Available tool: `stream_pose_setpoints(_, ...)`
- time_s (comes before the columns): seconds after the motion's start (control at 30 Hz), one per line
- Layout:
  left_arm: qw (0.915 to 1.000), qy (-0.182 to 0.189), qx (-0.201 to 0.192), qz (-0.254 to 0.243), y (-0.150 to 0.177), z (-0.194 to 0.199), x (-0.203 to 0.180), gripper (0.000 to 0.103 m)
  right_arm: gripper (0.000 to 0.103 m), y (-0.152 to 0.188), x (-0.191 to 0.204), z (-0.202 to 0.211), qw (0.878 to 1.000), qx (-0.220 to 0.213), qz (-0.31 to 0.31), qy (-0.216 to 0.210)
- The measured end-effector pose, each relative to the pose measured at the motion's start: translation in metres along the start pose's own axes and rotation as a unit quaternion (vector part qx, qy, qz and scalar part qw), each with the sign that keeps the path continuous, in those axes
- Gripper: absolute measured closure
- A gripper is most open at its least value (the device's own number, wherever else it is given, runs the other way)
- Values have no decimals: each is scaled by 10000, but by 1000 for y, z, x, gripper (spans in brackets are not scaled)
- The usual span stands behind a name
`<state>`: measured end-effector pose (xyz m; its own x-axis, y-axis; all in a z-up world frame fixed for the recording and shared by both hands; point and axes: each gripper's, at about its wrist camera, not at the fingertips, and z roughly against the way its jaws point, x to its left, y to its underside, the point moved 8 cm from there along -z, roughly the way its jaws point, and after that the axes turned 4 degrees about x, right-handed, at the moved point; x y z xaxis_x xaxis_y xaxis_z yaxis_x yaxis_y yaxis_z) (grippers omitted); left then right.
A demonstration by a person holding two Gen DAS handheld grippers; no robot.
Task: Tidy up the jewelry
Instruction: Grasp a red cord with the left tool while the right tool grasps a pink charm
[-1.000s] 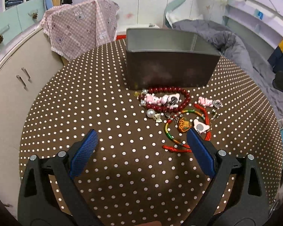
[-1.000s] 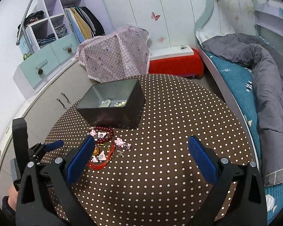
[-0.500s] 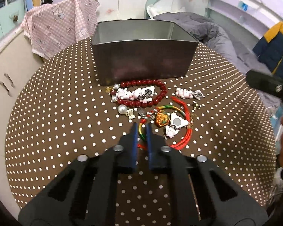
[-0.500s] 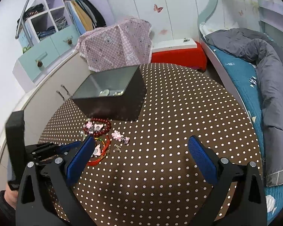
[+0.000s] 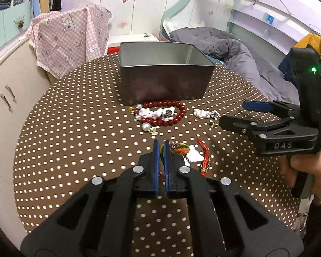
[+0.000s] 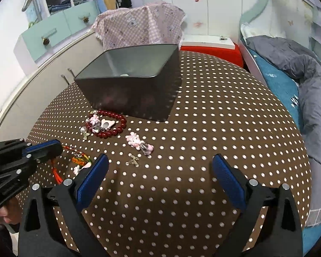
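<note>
Two tongs in view | my left gripper (image 5: 161, 147) clamped on the multicoloured cord bracelet (image 5: 182, 150) — lifted off the dotted table (image 5: 75, 128) | my right gripper (image 6: 160, 169) gaping, empty | red bead bracelet (image 5: 160, 112) lies before grey tin (image 5: 164, 81).

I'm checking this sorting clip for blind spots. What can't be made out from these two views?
- Tin box contents: left wrist view sees none past the near wall; right wrist view shows one pale scrap, too small to name.
- Multicoloured cord bracelet: partly hidden by the left gripper shut on it.
- Small gold charm: too small to identify.
- Person's hand: cut off by the frame edge.
</note>
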<state>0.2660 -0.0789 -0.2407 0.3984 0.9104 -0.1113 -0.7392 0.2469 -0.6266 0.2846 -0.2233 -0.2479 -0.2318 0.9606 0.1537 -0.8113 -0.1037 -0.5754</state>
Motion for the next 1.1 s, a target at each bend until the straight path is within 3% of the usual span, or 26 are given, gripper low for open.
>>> stream_pose_setpoints(0.13,9999,67,-17,114,4,5,6,99,10,-4,1,-5,10000,17,45,4)
stream_pose_setpoints(0.23,9998,103,-78,142,4,12,8,99,16,-6,5,-11,9998,57,171,-5)
stream_pose_setpoints(0.4,9991,199,-335,159,-6,34,8,99,51,-6,14,-26,9980,122,583,199)
stream_pose_setpoints(0.43,9989,207,-387,146,-8,37,7,99,75,-6,16,-25,9983,125,564,105)
stream_pose_setpoints(0.47,9986,224,-450,132,-12,42,7,99,92,-5,17,-24,9987,164,478,-58)
stream_pose_setpoints(0.6,9982,178,-572,48,-19,50,4,99,92,0,17,-14,9988,94,463,-123)
stream_pose_setpoints(0.77,9994,-58,-266,-229,-7,31,2,98,92,4,15,-4,9992,34,374,-150)
stream_pose_setpoints(0.8,9994,-114,-235,-226,-4,28,3,93,92,5,15,-3,9992,41,386,-134)
stream_pose_setpoints(0.83,9995,-198,-175,-175,0,23,7,82,92,5,15,-3,9991,48,386,-139)
stream_pose_setpoints(0.87,9995,-237,-169,-114,2,20,10,37,92,6,16,-3,9992,52,377,-153)
stream_pose_setpoints(0.9,9992,-281,-280,-36,4,20,14,15,92,7,16,-3,9992,52,361,-164)
stream_pose_setpoints(0.93,9988,-279,-411,19,4,22,17,15,92,7,16,-4,9992,64,357,-161)
stream_pose_setpoints(1.1,9993,-351,-125,7,12,3,29,15,92,10,16,-7,9994,97,298,-168)
